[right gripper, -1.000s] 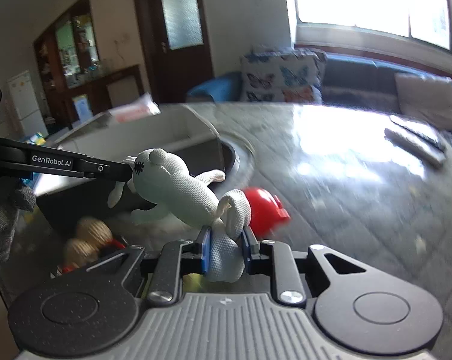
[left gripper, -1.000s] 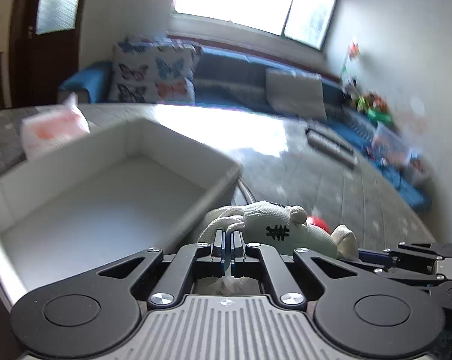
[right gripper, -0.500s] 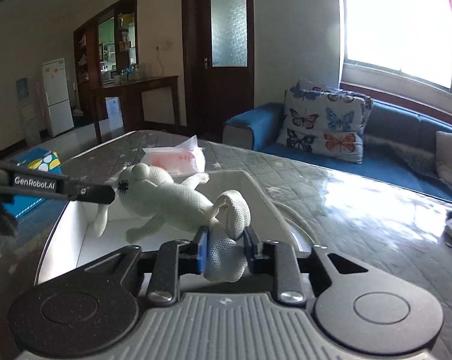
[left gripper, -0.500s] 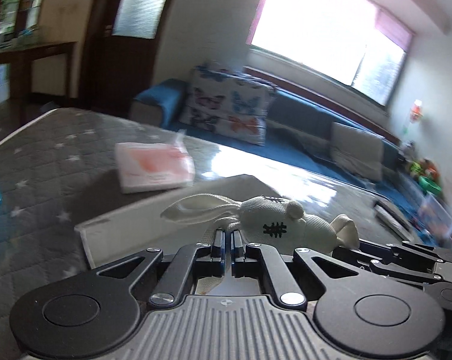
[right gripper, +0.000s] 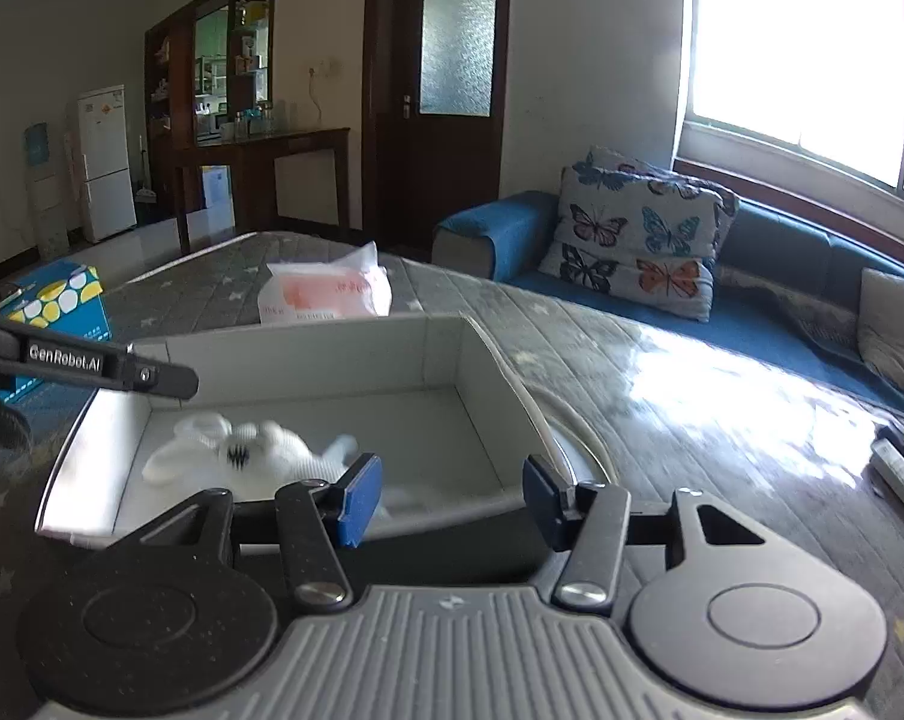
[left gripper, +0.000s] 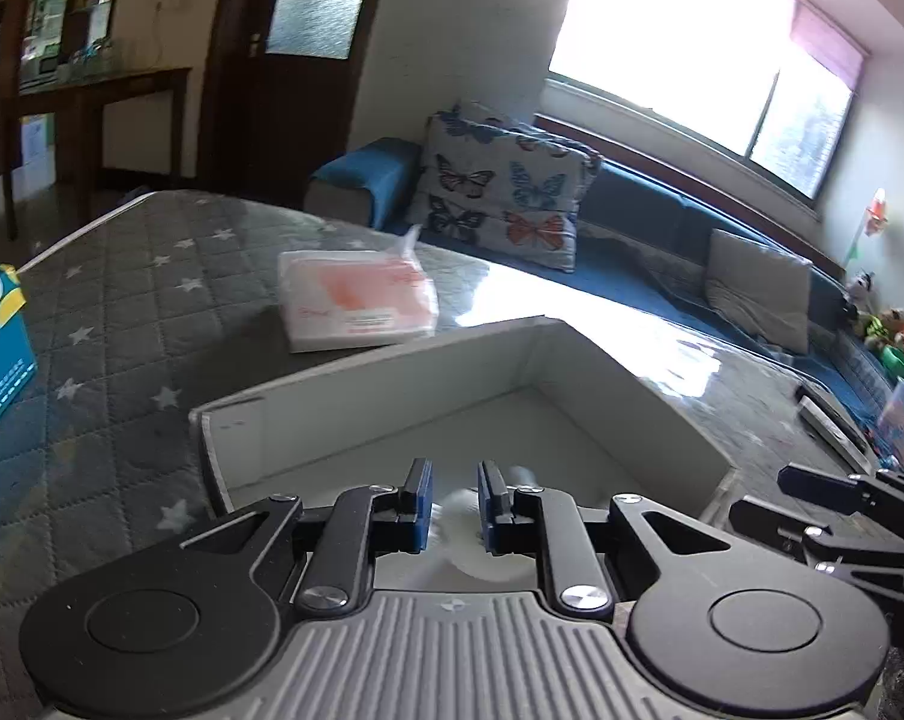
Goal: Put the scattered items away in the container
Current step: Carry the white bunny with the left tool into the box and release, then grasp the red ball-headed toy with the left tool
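Note:
A white knitted plush rabbit [right gripper: 254, 456] lies blurred inside the open white box [right gripper: 356, 354], near its left end. In the left wrist view only a blurred white bit of the rabbit [left gripper: 457, 516] shows between the fingers, over the box [left gripper: 392, 384]. My left gripper [left gripper: 454, 504] is open with a narrow gap and holds nothing. My right gripper [right gripper: 452, 495] is wide open and empty, just in front of the box's near wall. The left gripper's finger [right gripper: 146, 375] reaches over the box in the right wrist view.
The box stands on a grey quilted star-patterned surface [left gripper: 128, 324]. A pink-and-white packet [left gripper: 356, 300] lies beyond the box, also in the right wrist view [right gripper: 326, 294]. A blue carton [right gripper: 56, 306] stands at the left. A remote [right gripper: 901, 474] lies at the right. A blue sofa stands behind.
Both grippers were shut on the rabbit and carried it over the box. Now both have opened and the rabbit has dropped into the box.

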### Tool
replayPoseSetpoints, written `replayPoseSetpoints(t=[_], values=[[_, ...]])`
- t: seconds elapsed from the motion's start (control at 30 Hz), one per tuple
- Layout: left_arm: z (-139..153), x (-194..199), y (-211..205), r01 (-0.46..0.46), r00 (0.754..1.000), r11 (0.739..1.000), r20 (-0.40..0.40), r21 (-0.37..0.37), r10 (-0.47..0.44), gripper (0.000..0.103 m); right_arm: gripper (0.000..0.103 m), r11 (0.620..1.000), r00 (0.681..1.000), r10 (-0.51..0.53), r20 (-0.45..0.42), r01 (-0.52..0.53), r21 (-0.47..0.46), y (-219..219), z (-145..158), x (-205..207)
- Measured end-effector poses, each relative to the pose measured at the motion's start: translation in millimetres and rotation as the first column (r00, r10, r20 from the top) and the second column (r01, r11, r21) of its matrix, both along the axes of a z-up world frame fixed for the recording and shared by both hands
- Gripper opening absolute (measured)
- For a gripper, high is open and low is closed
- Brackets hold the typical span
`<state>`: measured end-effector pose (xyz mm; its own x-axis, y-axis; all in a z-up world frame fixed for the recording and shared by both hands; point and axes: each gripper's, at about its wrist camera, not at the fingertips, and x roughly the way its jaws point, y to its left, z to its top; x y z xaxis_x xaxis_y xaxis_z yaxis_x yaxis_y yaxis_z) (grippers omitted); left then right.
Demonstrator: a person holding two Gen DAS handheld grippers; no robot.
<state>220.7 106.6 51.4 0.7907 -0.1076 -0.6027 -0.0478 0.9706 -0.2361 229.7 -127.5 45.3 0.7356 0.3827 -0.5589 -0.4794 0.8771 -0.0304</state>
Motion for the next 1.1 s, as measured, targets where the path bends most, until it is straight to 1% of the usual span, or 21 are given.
replayPoseSetpoints(t=[0.1, 0.2, 0.3, 0.43, 0.57, 0.67, 0.77, 0.97, 1.1], values=[[4, -9, -16, 0.043, 0.999, 0.999, 0.007, -0.003, -0.043, 0.020, 0.058, 1.000, 1.000, -0.019, -0.017, 0.019, 0.006, -21, -5, -15], [6, -16, -32, 0.091, 0.996, 0.996, 0.008, -0.011, -0.090, 0.022, 0.059, 0.999, 0.999, -0.043, -0.028, 0.043, 0.009, -38, -10, -31], [3, -18, -50, 0.145, 0.989, 0.989, -0.015, -0.032, -0.145, 0.023, 0.063, 0.997, 0.996, -0.075, -0.047, 0.075, 0.014, -55, -17, -42], [-4, -16, -75, 0.209, 0.976, 0.976, -0.050, -0.059, -0.212, 0.025, 0.063, 0.992, 0.989, -0.126, -0.080, 0.127, 0.012, -80, -31, -52], [-11, -10, -100, 0.276, 0.955, 0.958, -0.087, -0.078, -0.282, 0.028, 0.064, 0.984, 0.979, -0.172, -0.107, 0.175, 0.019, -98, -42, -51], [-15, -2, -120, 0.326, 0.934, 0.938, -0.116, -0.116, -0.339, 0.029, 0.065, 0.980, 0.972, -0.193, -0.132, 0.199, 0.033, -107, -49, -44], [-17, 5, -138, 0.376, 0.910, 0.914, -0.124, -0.154, -0.396, 0.030, 0.073, 0.979, 0.971, -0.193, -0.144, 0.200, 0.043, -110, -55, -40], [-28, 20, -166, 0.423, 0.873, 0.879, -0.163, -0.220, -0.460, 0.030, 0.072, 0.976, 0.967, -0.188, -0.172, 0.204, 0.081, -115, -64, -34], [-33, 30, -175, 0.438, 0.856, 0.860, -0.172, -0.263, -0.488, 0.030, 0.070, 0.973, 0.965, -0.179, -0.190, 0.202, 0.111, -117, -68, -29]])
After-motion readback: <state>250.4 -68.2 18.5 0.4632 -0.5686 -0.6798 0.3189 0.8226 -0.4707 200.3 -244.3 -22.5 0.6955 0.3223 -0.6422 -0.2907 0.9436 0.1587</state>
